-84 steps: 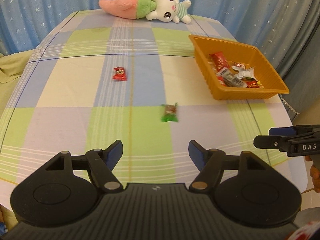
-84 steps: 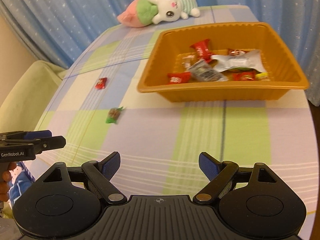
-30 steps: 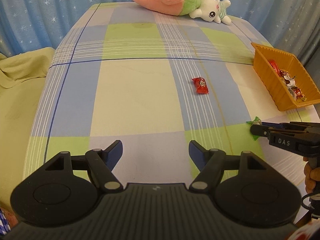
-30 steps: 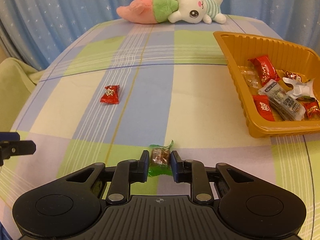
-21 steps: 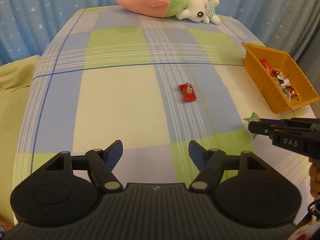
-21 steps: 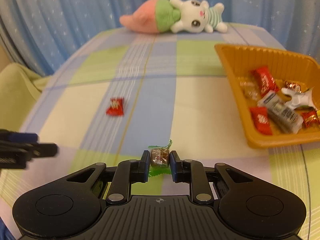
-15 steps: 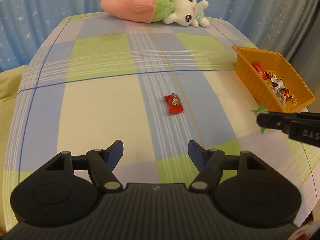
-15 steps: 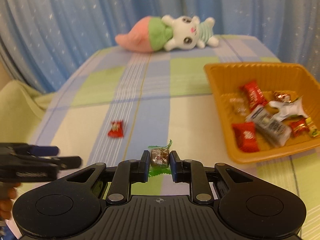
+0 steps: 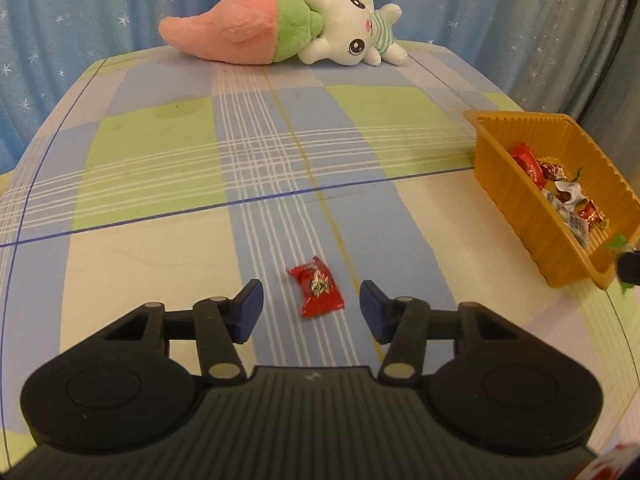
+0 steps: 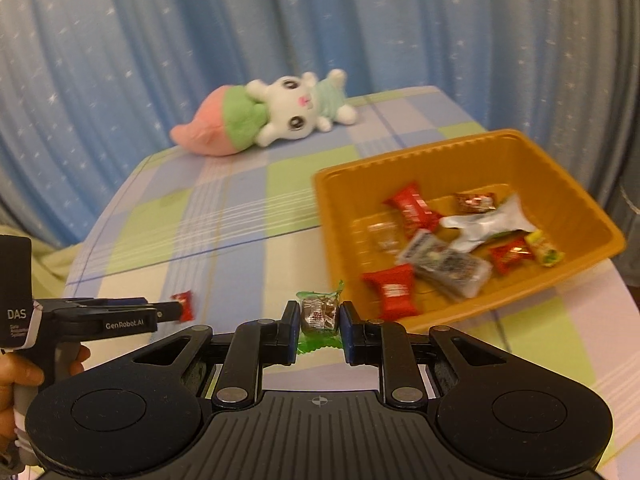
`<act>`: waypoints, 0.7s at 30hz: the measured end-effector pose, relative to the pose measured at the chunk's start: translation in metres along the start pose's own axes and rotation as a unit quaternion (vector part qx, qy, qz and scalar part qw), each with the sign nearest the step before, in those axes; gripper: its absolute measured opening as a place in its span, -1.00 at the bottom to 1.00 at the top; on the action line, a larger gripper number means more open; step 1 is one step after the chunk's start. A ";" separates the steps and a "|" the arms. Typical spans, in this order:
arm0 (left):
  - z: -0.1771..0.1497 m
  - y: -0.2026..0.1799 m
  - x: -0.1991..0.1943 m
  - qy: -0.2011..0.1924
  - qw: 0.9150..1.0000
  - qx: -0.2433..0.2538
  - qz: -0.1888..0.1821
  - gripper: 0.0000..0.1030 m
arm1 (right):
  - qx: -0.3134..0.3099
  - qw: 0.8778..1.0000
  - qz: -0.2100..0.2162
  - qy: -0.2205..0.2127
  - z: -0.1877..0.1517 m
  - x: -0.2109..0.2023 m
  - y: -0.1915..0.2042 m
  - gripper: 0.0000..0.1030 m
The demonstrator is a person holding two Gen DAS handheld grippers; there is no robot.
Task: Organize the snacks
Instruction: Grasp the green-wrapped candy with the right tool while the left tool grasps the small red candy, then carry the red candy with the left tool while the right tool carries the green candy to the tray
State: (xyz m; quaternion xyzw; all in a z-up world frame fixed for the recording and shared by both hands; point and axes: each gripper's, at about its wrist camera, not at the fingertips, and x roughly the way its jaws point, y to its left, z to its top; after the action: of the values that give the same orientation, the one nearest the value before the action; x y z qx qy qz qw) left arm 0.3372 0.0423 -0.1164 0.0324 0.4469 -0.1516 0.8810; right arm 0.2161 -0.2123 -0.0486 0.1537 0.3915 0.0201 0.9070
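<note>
Black ribbed tool [image 10: 319, 326], blue pads [image 9: 250, 306], silver rivets

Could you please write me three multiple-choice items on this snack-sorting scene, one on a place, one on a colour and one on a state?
1. Where does the red candy lie?
A. in the tray
B. on the tablecloth between the left claw's fingers
C. beside the plush rabbit

2. What colour is the tray?
A. orange
B. white
C. green

3. How is the right claw?
A. open and empty
B. shut on the green-wrapped candy
C. out of view

Key: 1 B, the left claw brackets it without touching; 2 A, its walls are orange; 3 B, the green-wrapped candy sits pinched between both pads.
</note>
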 end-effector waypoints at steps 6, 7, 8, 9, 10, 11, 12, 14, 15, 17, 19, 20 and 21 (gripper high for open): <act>0.006 -0.004 0.018 0.013 1.000 0.002 0.008 -0.22 | 0.024 1.000 -0.017 -0.006 0.002 -0.007 -0.024 -0.58; 0.007 -0.004 0.020 0.013 1.000 0.001 0.009 -0.24 | 0.028 0.999 -0.019 -0.006 0.003 -0.008 -0.027 -0.58; 0.008 -0.005 0.021 0.013 1.000 0.000 0.010 -0.29 | 0.031 0.999 -0.019 -0.006 0.004 -0.008 -0.030 -0.58; 0.008 -0.005 0.023 0.014 1.000 0.001 0.012 -0.35 | 0.033 0.999 -0.020 -0.006 0.004 -0.008 -0.033 -0.58; 0.009 -0.006 0.024 0.016 1.000 0.003 0.014 -0.38 | 0.035 0.999 -0.021 -0.006 0.004 -0.009 -0.035 -0.58; 0.009 -0.007 0.026 0.019 1.000 0.004 0.016 -0.46 | 0.036 0.999 -0.021 -0.005 0.004 -0.009 -0.038 -0.58; 0.009 -0.007 0.027 0.020 1.000 0.004 0.017 -0.48 | 0.037 0.999 -0.020 -0.005 0.004 -0.009 -0.039 -0.58; 0.009 -0.008 0.026 0.018 1.000 0.004 0.019 -0.52 | 0.037 0.999 -0.018 -0.004 0.004 -0.009 -0.043 -0.58; 0.008 -0.009 0.025 0.017 1.000 0.005 0.020 -0.57 | 0.037 0.999 -0.017 -0.003 0.004 -0.009 -0.044 -0.58; 0.008 -0.009 0.024 0.017 1.000 0.004 0.020 -0.58 | 0.036 0.999 -0.014 -0.002 0.005 -0.008 -0.046 -0.58; 0.007 -0.011 0.020 0.015 1.000 0.005 0.021 -0.60 | 0.035 0.999 -0.012 -0.003 0.005 -0.009 -0.048 -0.58; 0.007 -0.013 0.018 0.013 1.000 0.007 0.020 -0.61 | 0.034 0.999 -0.010 -0.003 0.005 -0.010 -0.049 -0.58; 0.006 -0.014 0.015 0.011 1.000 0.007 0.020 -0.62 | 0.034 0.999 -0.008 -0.003 0.006 -0.010 -0.050 -0.58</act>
State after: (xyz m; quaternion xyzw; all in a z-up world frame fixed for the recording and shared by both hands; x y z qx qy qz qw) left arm 0.3465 0.0243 -0.1235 0.0494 0.4546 -0.1372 0.8787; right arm 0.2088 -0.2630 -0.0523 0.1814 0.3902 -0.0011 0.9027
